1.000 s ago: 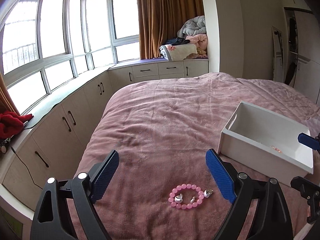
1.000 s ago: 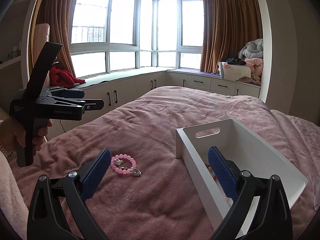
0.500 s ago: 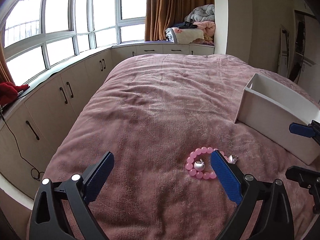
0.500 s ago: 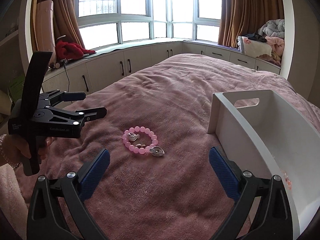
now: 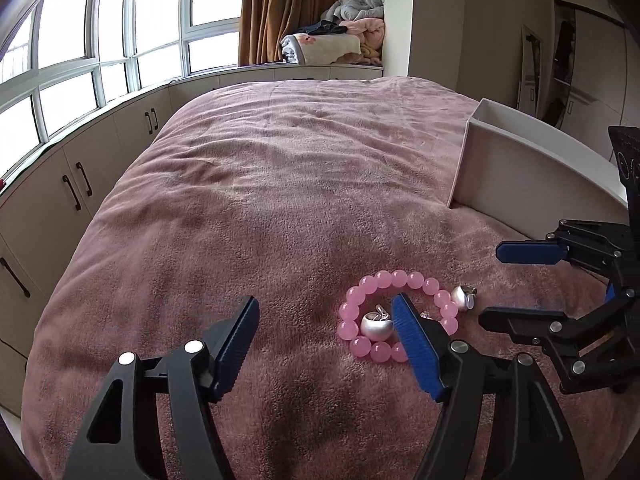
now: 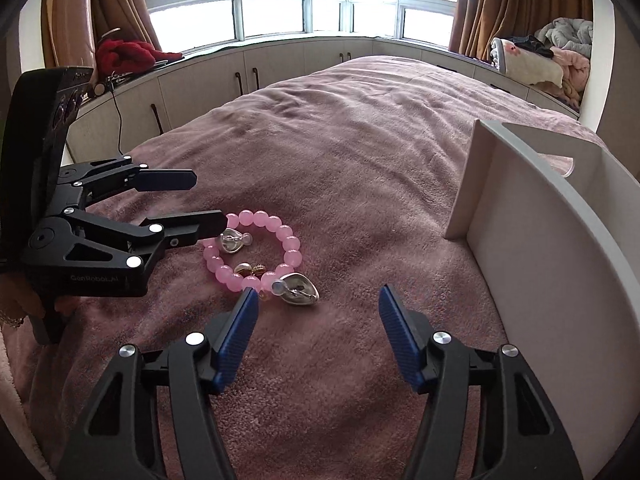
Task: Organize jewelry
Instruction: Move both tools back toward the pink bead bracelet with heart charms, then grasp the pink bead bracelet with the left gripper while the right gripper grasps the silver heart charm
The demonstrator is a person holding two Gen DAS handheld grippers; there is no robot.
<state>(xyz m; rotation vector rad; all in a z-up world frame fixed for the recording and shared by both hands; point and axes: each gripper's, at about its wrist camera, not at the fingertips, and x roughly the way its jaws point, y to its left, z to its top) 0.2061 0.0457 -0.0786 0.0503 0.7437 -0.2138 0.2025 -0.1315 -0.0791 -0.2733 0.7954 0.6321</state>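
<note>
Both grippers low over the pink blanket (image 5: 280, 208), jaws open, nothing held. Left gripper (image 5: 326, 334) w/ fingers spread wide; its right finger (image 5: 412, 340) sits over the near-right part of the bracelet (image 5: 384, 280), whether it touches the beads can't tell. Left finger over bare blanket, well apart from the beads. Bracelet = ring of pink beads lying flat on blanket. Inside the ring a silver charm (image 5: 376, 326), just beside the right finger; a 2nd silver charm (image 5: 464, 296) outside the ring on its right edge, touching or nearly so. In right wrist view, right gripper (image 6: 316, 316) also open, left fingertip just beside bracelet (image 6: 256, 220) near edge; heart charm (image 6: 300, 288) lies between the fingers' line and the beads, small gold bits (image 6: 250, 268) inside the ring, another clear/silver charm (image 6: 232, 240) at the far-left inner edge. Left gripper (image 6: 206, 202) seen from the side there, one finger reaching the ring's left edge. White box (image 6: 532, 216) stands on blanket to the right, near but apart from bracelet; inside not visible. Windows + cabinets behind the bed.
</note>
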